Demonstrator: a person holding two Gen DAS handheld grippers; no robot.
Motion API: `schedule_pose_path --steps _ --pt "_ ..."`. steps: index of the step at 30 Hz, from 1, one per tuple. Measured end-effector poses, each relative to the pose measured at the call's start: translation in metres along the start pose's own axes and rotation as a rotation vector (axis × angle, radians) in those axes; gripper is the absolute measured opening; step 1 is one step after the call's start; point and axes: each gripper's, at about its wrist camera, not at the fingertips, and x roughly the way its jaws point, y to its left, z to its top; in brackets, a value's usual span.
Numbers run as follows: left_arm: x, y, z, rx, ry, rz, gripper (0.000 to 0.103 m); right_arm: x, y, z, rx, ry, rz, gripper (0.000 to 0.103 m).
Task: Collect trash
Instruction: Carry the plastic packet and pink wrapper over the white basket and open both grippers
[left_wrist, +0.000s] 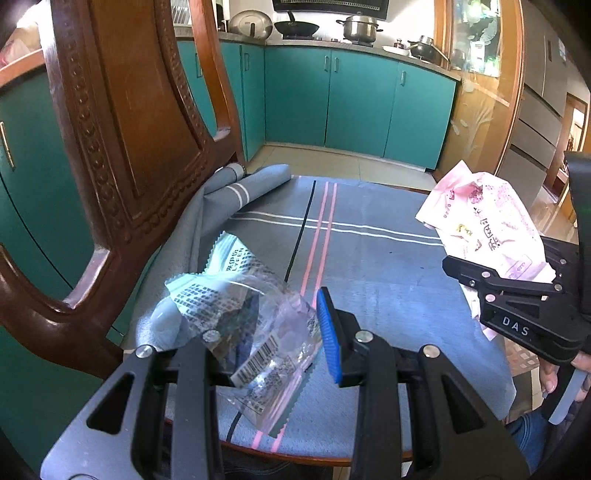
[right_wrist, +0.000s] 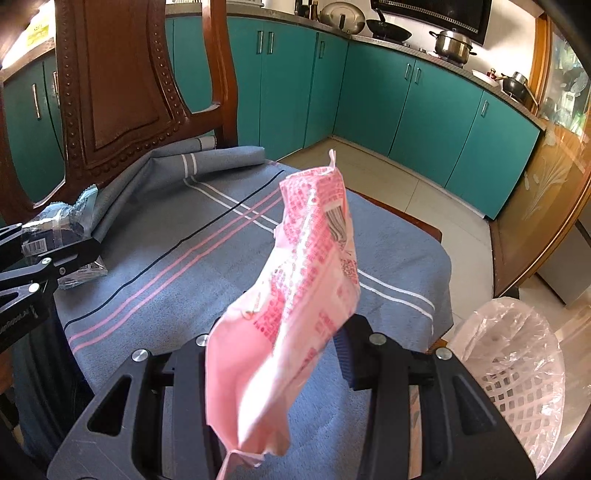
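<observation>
Two hand-held grippers hover over a wooden chair (left_wrist: 122, 122) whose seat is draped with a grey striped cloth (left_wrist: 369, 258). The left gripper (left_wrist: 266, 343) has its jaws clamped on a clear plastic wrapper (left_wrist: 243, 306) printed with black text and a barcode; the wrapper fans out ahead of the jaws and hangs below them, above the cloth. Its blue ribbed pad (left_wrist: 328, 332) presses the wrapper's right edge. The right gripper (right_wrist: 277, 354) has its jaws clamped on a pink printed packet (right_wrist: 295, 295), which stands up between them and extends well forward of the fingertips, clear of the seat. To the right of the right gripper's jaws, down on the floor beside the chair, sits a white lattice waste basket (right_wrist: 517, 376) lined with a thin plastic bag. Teal kitchen cabinets (right_wrist: 424, 110) run along the far walls
</observation>
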Motion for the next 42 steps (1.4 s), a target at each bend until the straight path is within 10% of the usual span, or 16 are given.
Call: schedule_pose_path --steps 42 --pt "-0.03 -0.03 0.005 0.079 -0.072 -0.049 0.034 -0.057 -0.042 -0.012 0.095 -0.109 -0.053 0.041"
